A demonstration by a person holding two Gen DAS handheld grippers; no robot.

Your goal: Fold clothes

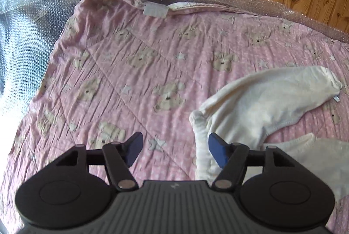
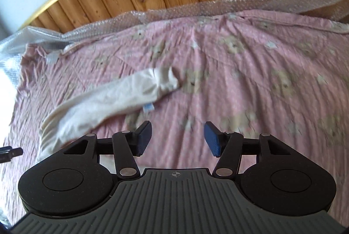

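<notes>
The right wrist view is motion-blurred, and the cream garment (image 1: 261,98) runs under the left claw (image 1: 174,151).

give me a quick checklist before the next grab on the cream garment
1. Left tool open: ok, fingers wide apart, nothing between them.
2. Right tool open: ok, nothing held.
3. Cream garment lying on the pink bear quilt: ok.
4. Garment flat: not ok, bunched and twisted.
5. Left tool lined up on an edge: cannot tell; its right finger overlaps the garment's near end, contact unclear.
6. Right tool view sharp enough to aim: not ok, motion-blurred.
</notes>
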